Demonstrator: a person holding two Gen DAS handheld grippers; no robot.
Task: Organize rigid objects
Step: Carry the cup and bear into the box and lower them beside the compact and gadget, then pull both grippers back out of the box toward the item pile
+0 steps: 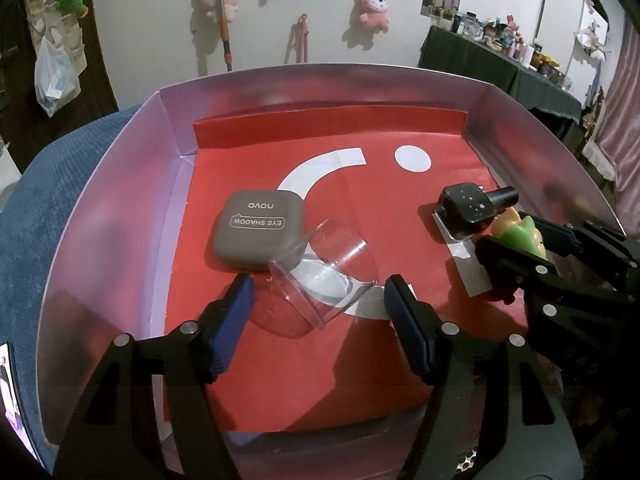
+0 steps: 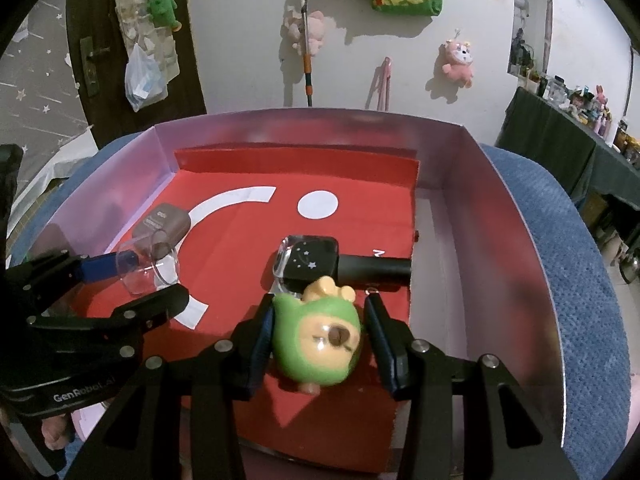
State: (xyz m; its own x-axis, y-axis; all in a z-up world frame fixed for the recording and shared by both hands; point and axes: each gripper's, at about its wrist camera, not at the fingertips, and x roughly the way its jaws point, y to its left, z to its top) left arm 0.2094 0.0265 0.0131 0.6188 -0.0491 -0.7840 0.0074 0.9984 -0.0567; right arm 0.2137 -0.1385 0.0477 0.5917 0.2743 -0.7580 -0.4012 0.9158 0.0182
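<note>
A clear plastic cup (image 1: 324, 270) lies on its side on the red mat, partly against a brown eye shadow case (image 1: 258, 232). My left gripper (image 1: 320, 312) is open, its fingers on either side of the cup's rim, not touching it. My right gripper (image 2: 316, 344) is open around a green and yellow toy figure (image 2: 320, 344); the left pad touches it, the right pad stands a little apart. A black bottle with stars (image 2: 320, 262) lies just beyond the toy. The cup (image 2: 148, 266) and case (image 2: 162, 222) also show in the right wrist view.
All this sits in a pink-walled box (image 1: 120, 184) lined with a red mat bearing white shapes (image 1: 412, 158). The box rests on a blue cushion (image 2: 560, 240). Plush toys hang on the wall behind.
</note>
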